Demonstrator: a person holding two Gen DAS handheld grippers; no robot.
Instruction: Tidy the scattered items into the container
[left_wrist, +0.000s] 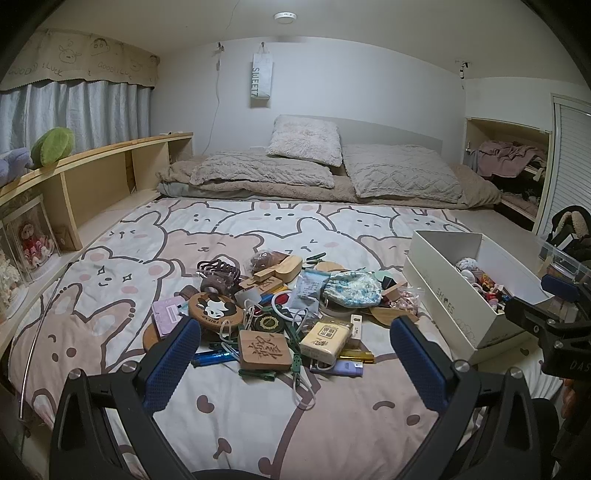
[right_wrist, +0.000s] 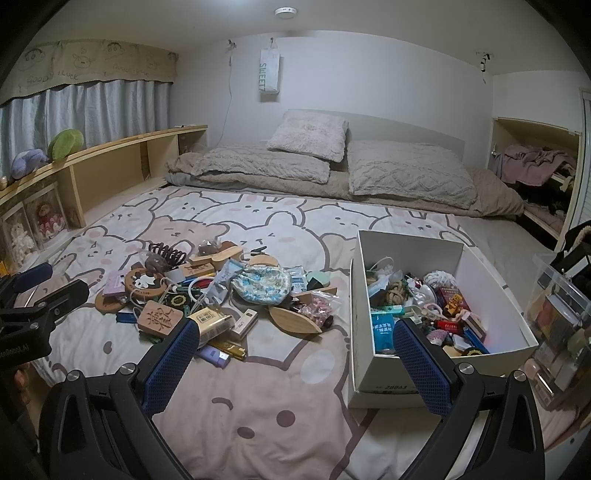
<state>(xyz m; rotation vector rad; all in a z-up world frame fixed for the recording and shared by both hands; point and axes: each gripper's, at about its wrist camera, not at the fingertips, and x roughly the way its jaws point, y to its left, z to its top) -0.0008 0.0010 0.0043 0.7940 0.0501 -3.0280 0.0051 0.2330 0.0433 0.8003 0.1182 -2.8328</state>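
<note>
Right now both claws stand wide apart and empty: the left claw (left_wrist: 291, 354) hangs over the near edge of the heap, the right claw (right_wrist: 295, 354) between the heap and the white cardboard shoebox (right_wrist: 480, 273), which sits on the right of the cartoon-animal bedspread (right_wrist: 258, 406) and is already partly filled.

Closest to the left claw lie the square carved wooden coaster (left_wrist: 265, 350) and the cream-coloured rectangular packet (left_wrist: 325, 341), both tangled with green clips (left_wrist: 295, 360) and a thin white cord (left_wrist: 303, 387). Lifting either could drag the cord along and spill neighbours across the soft bed.

Further out, the flat round wooden panda coaster (left_wrist: 216, 308) and the thin pointed bamboo leaf-shaped piece (right_wrist: 293, 321) lie flush on the fabric, so the pads may pinch the bedspread instead.

The blue floral fabric pouch (right_wrist: 260, 284) is limp and could sag out of a loose grip. The shoebox is light and may shift if nudged.
</note>
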